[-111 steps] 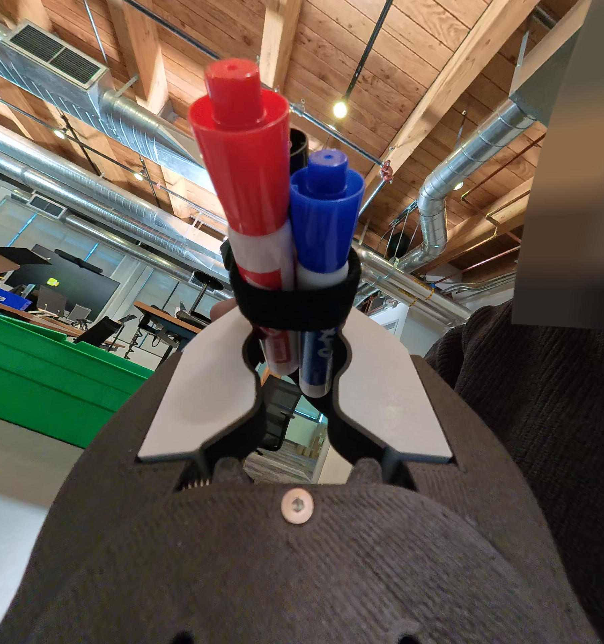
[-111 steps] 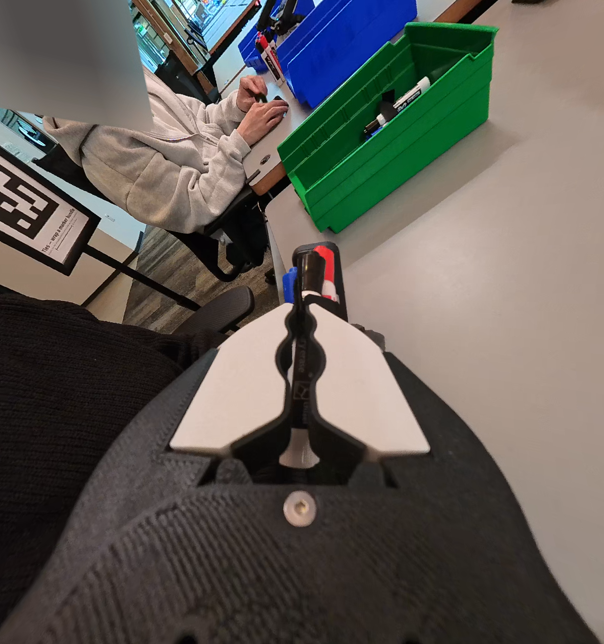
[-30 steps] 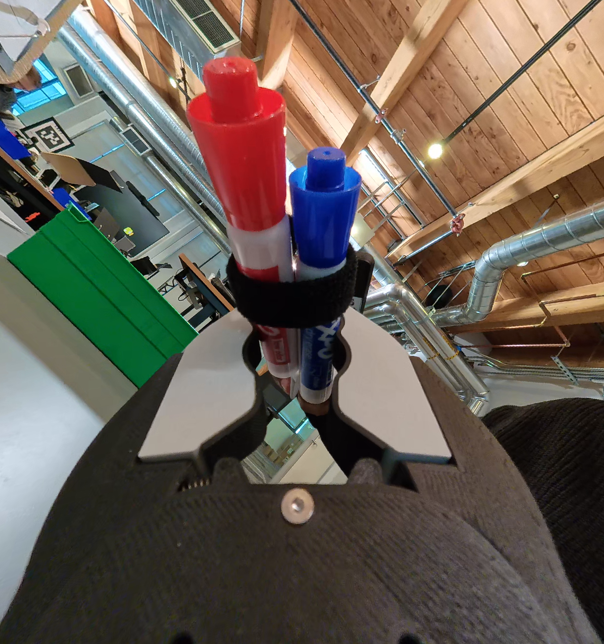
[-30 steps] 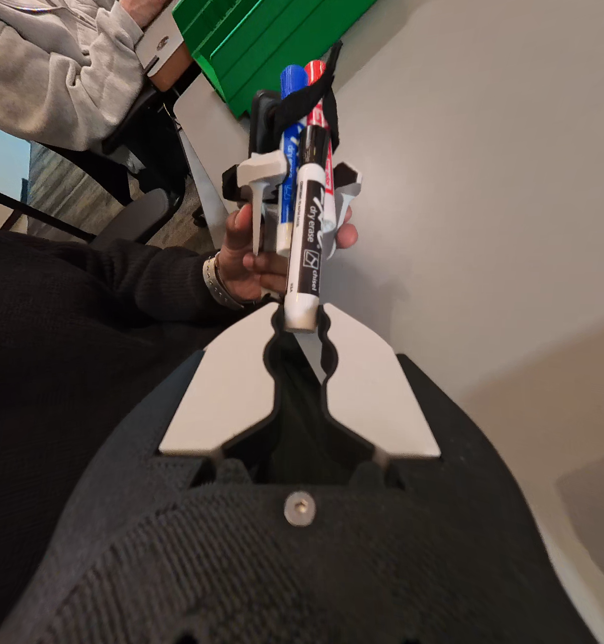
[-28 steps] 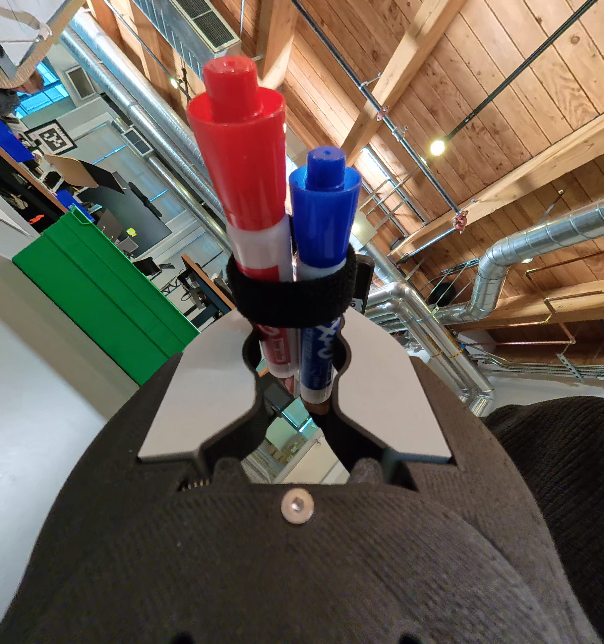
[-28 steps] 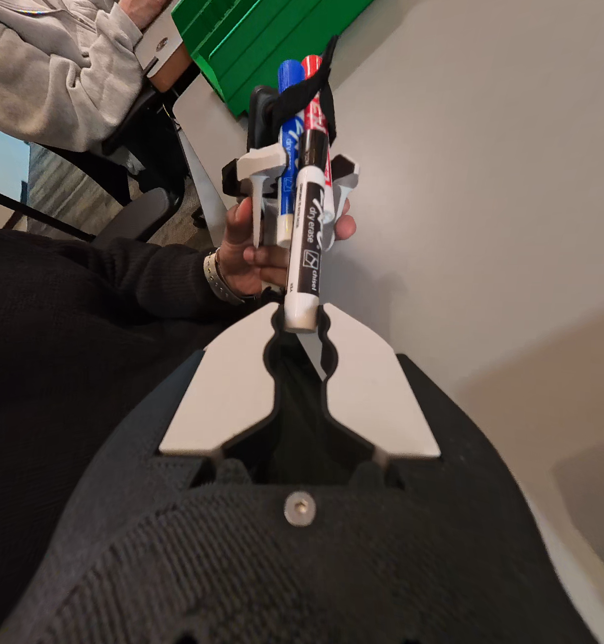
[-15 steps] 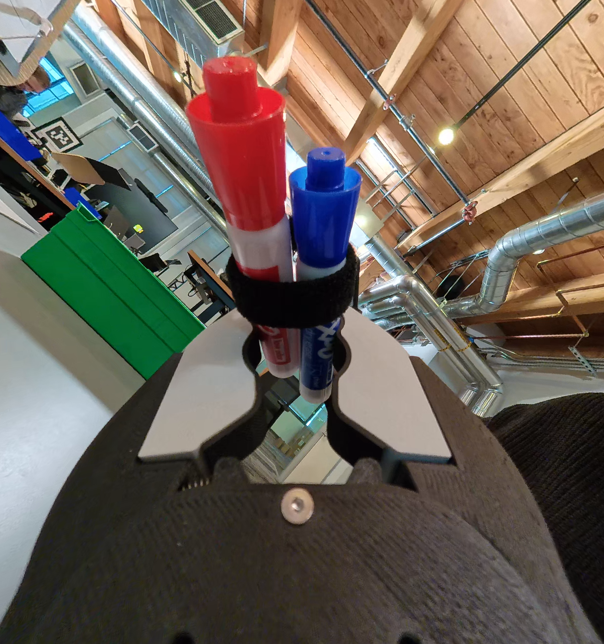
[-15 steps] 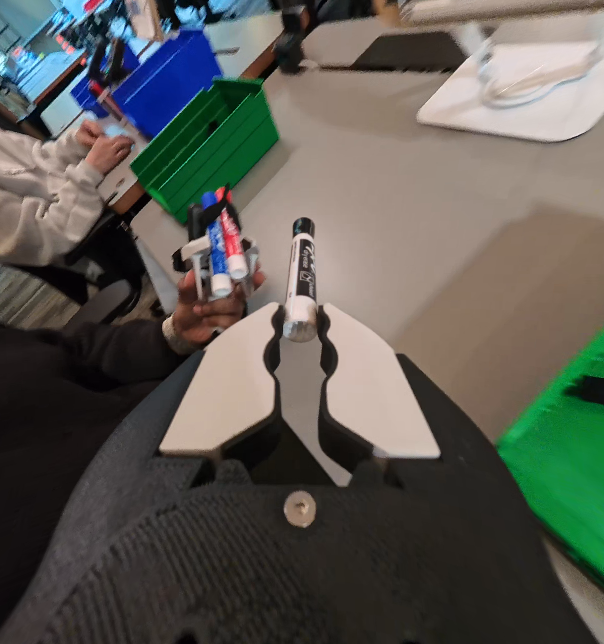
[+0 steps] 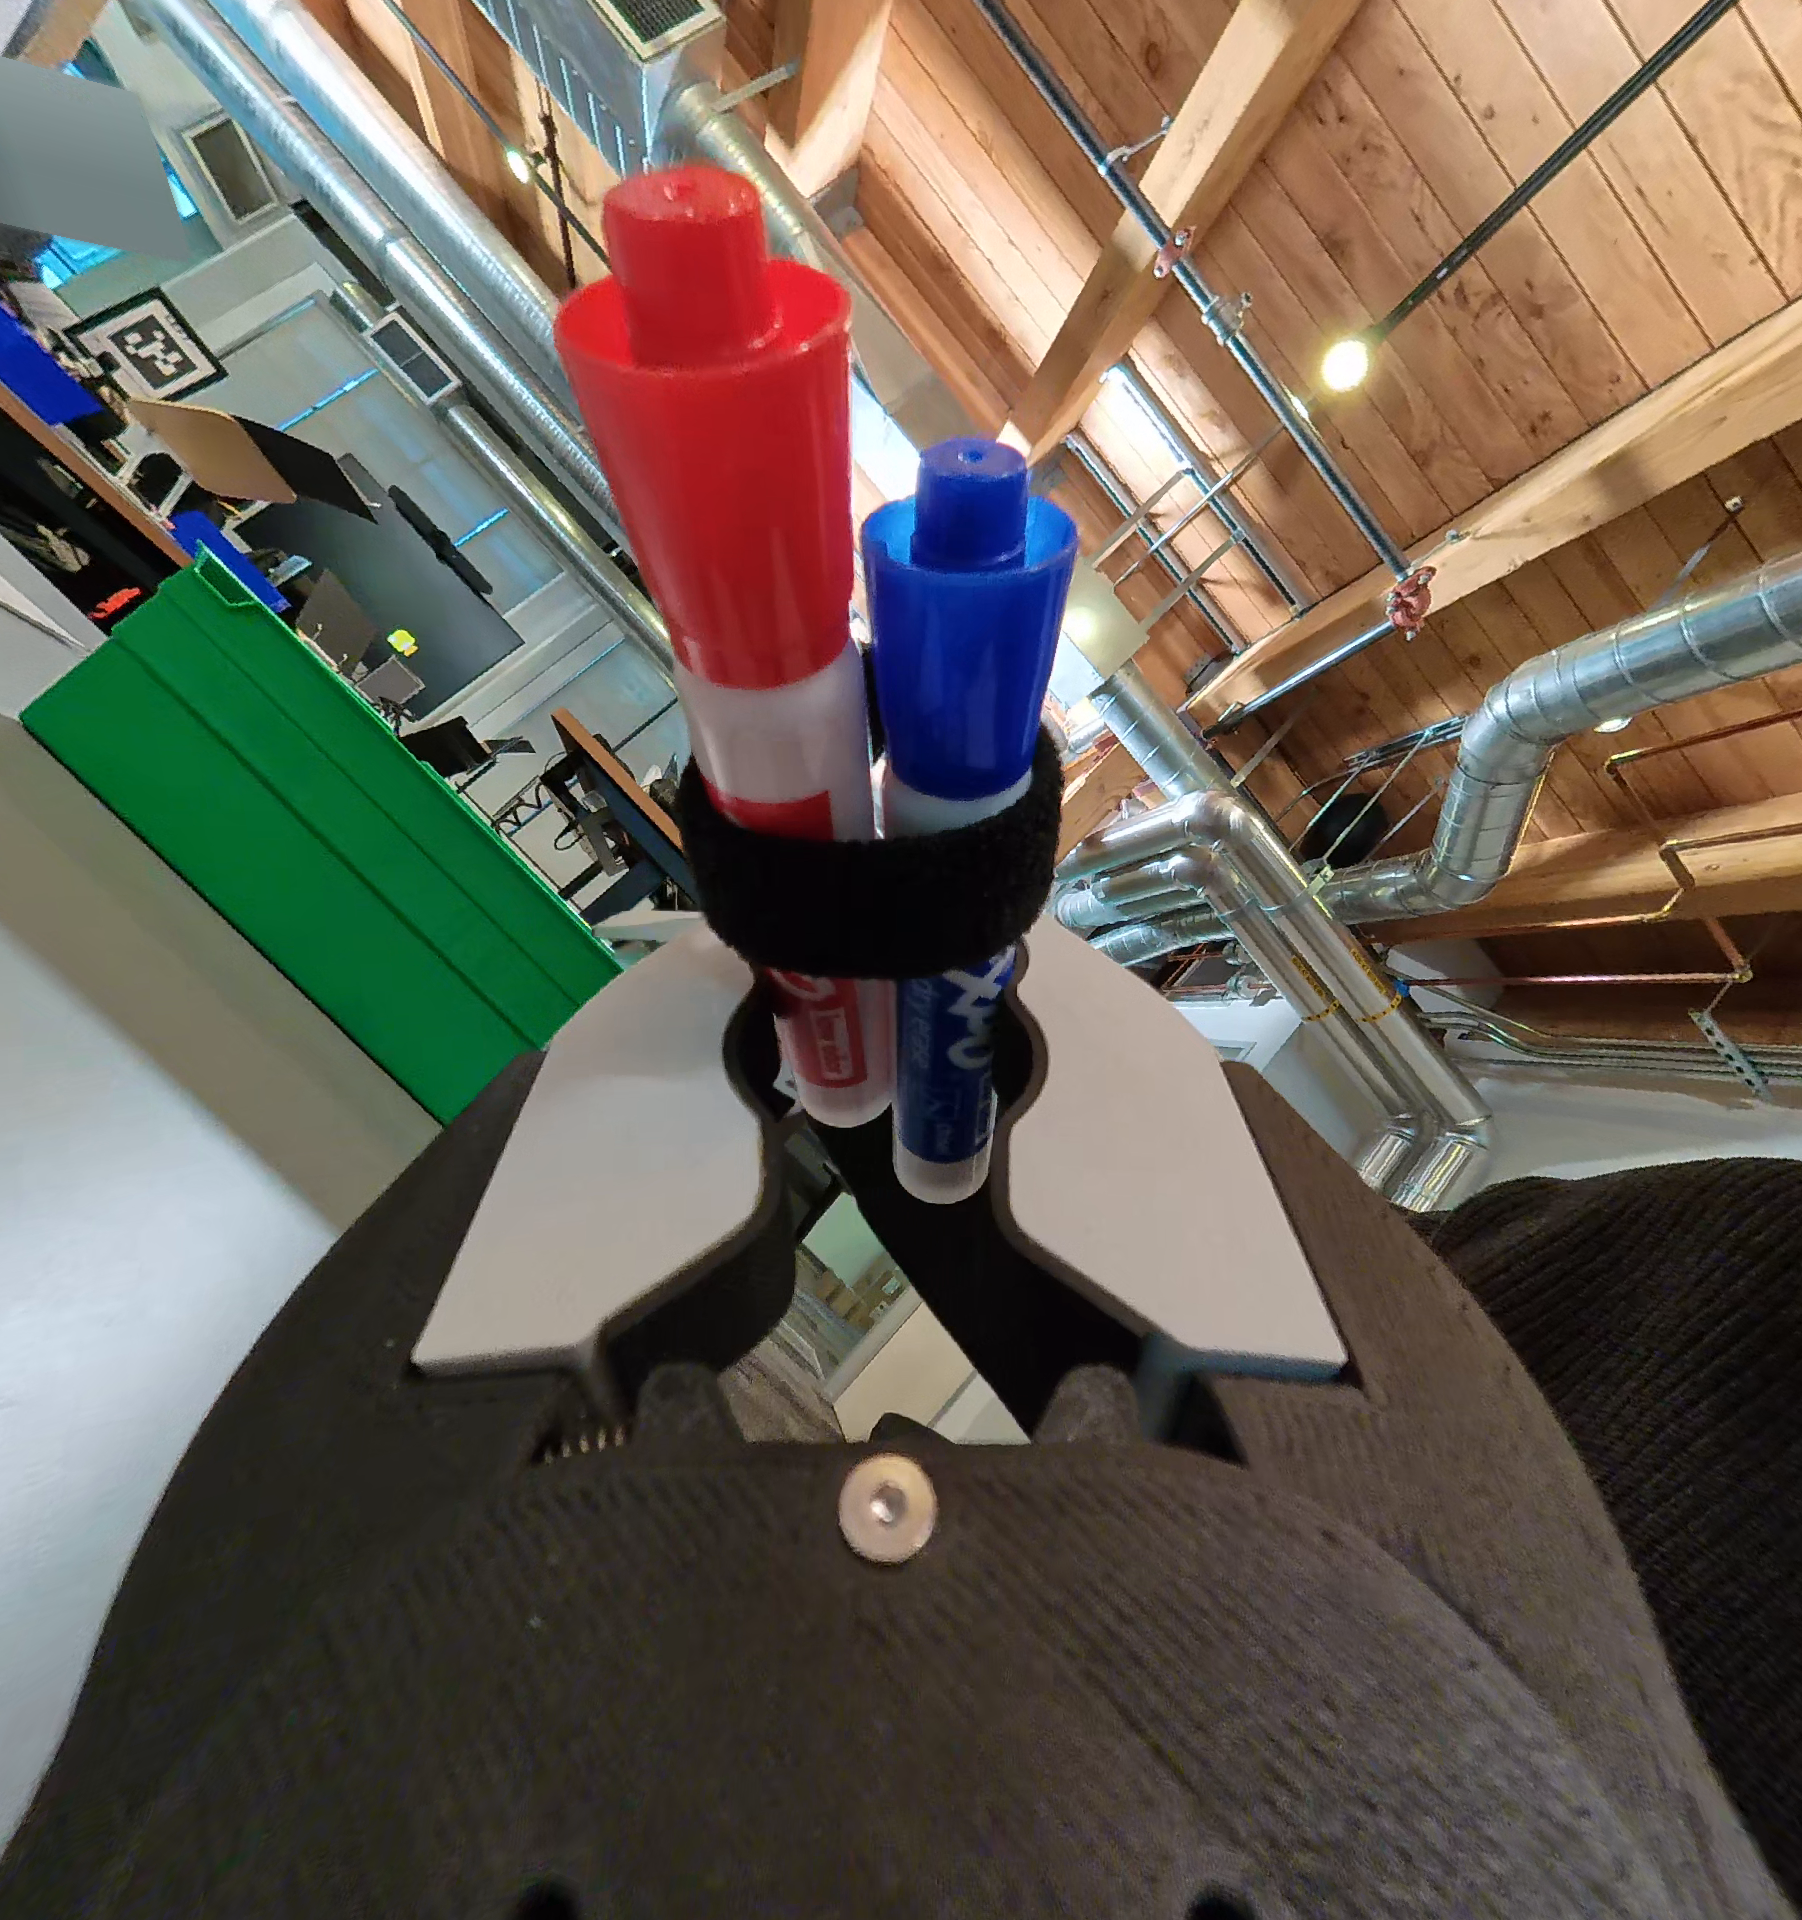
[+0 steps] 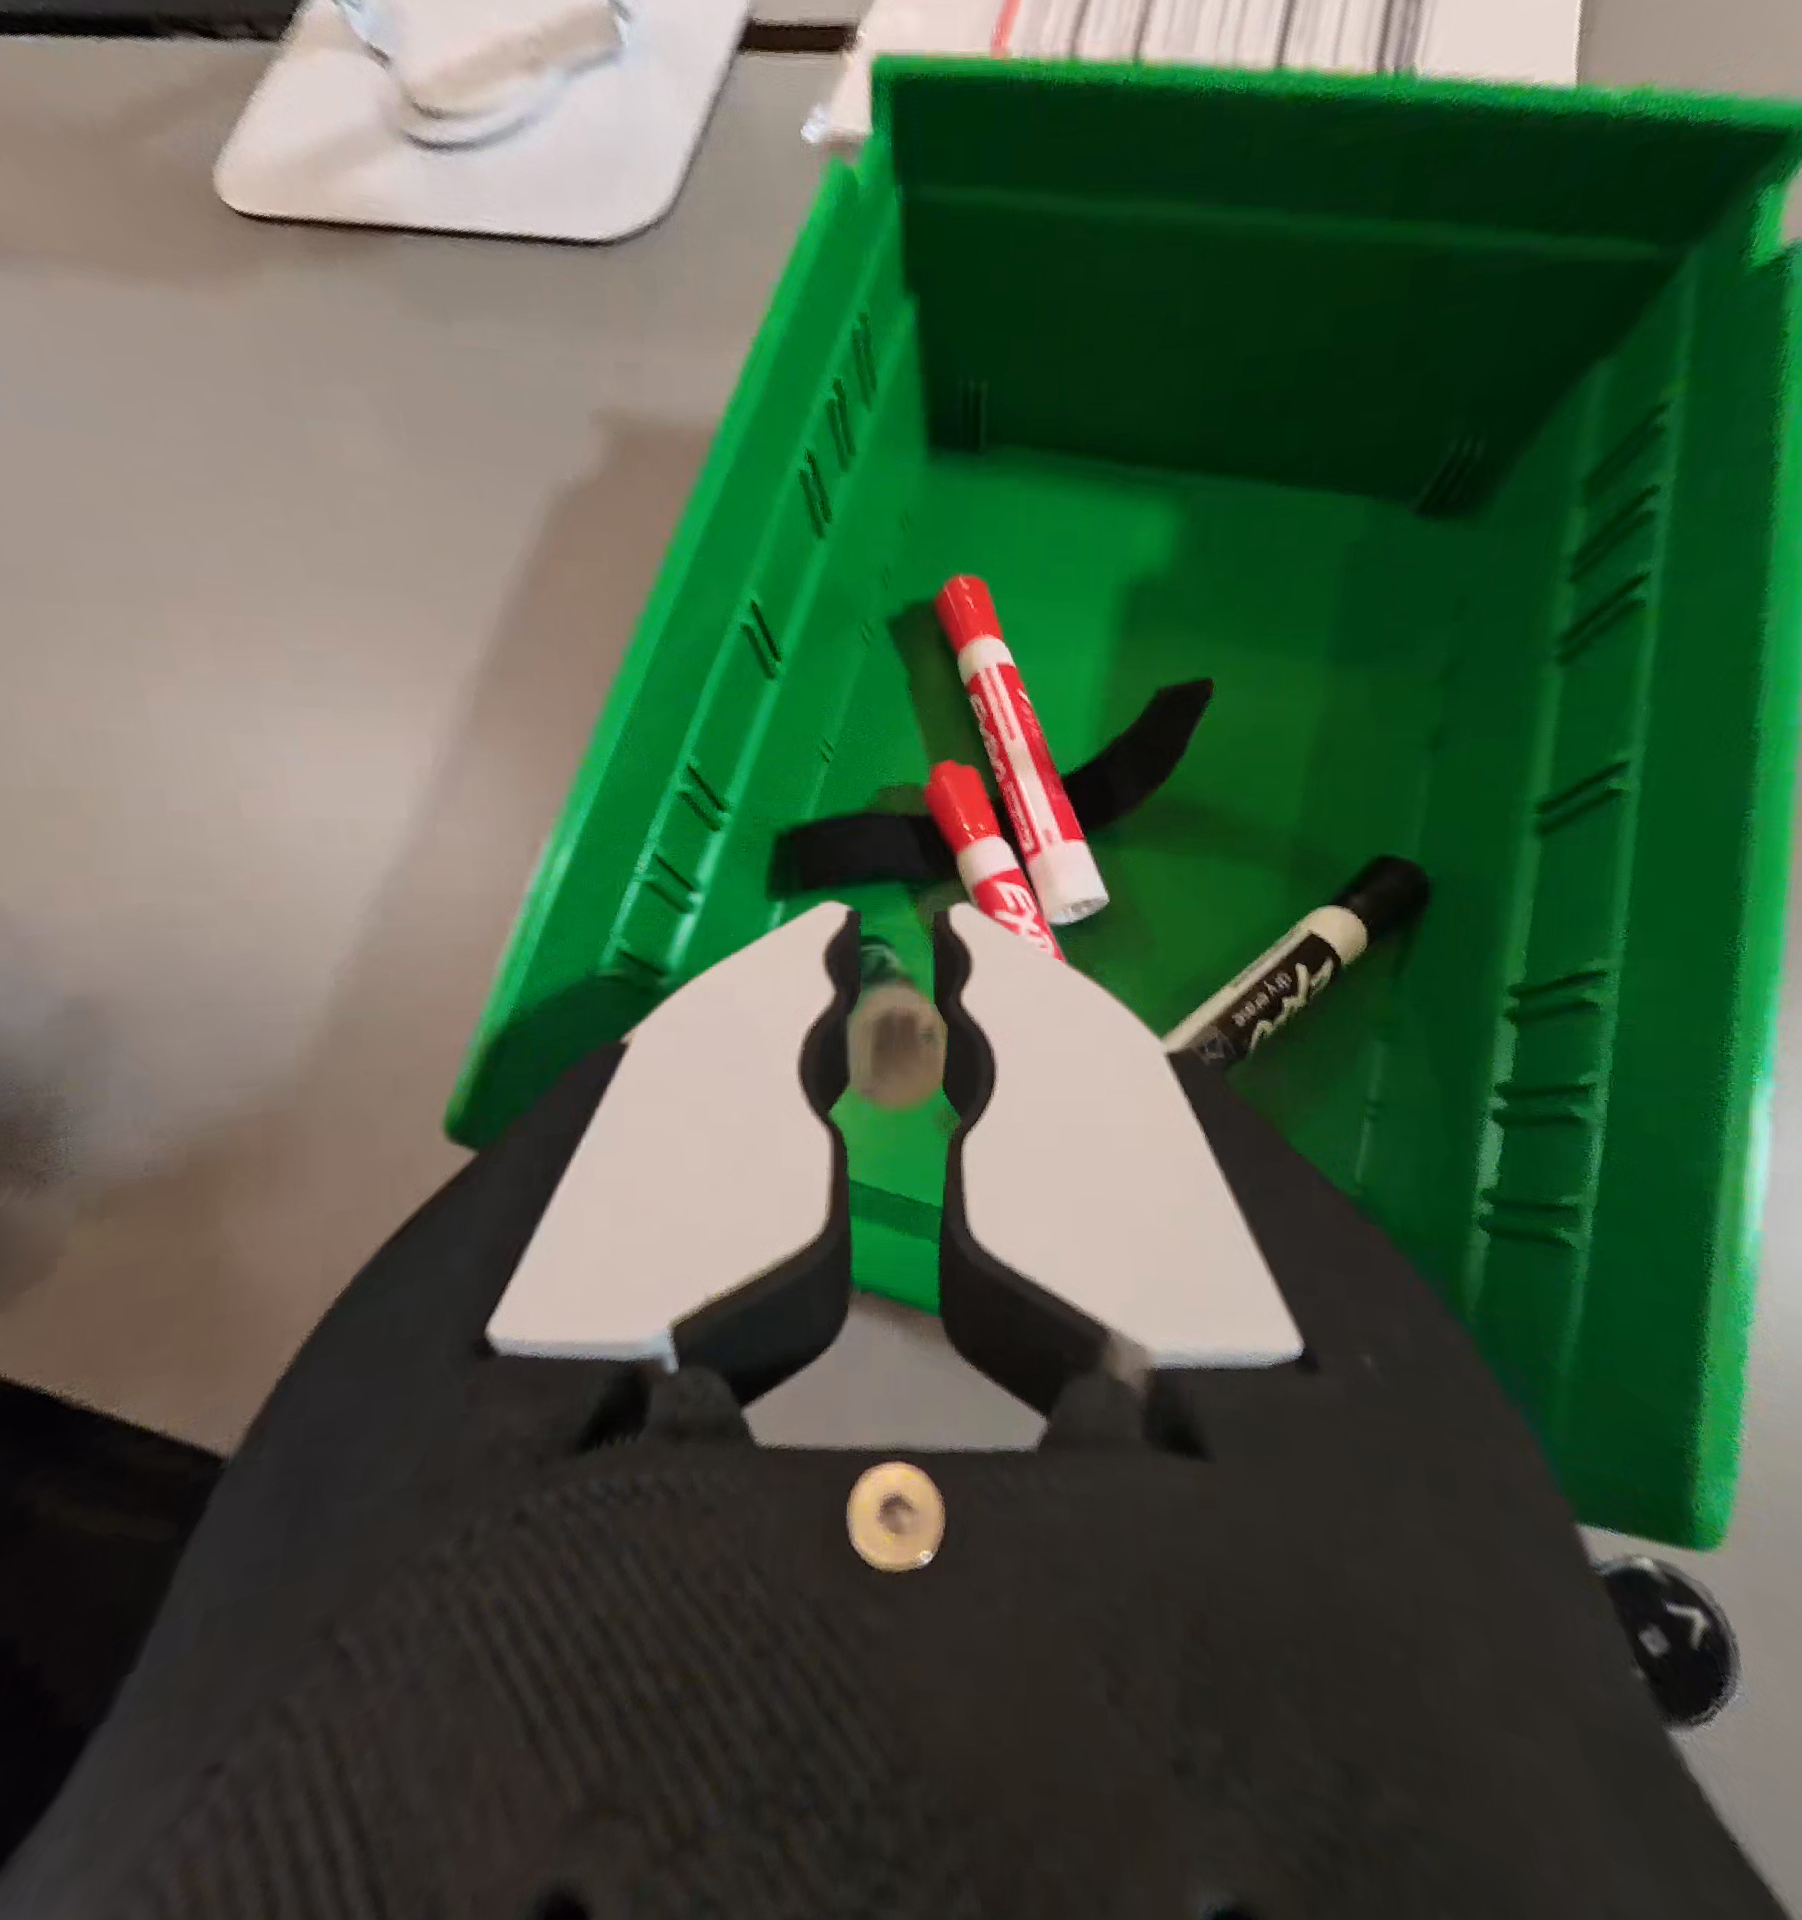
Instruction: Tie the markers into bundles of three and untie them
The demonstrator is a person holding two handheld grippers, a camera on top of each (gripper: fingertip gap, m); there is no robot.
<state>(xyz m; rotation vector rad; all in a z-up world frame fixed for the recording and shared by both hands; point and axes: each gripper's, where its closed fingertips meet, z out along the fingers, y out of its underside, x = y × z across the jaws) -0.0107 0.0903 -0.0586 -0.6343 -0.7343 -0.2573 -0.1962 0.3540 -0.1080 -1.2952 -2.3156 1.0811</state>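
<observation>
we're seeing the left gripper pointing up, its fingers pinching a red marker and a blue marker bundled by a black strap. a green bin is sitting farther off to its left, wooden ceiling showing beyond. the right gripper is hovering over another green bin, fingers closing on what's probably a marker seen end-on, pretty blurry. deeper in that bin, two red markers are lying across a black strap, with a black marker off to their right.
</observation>
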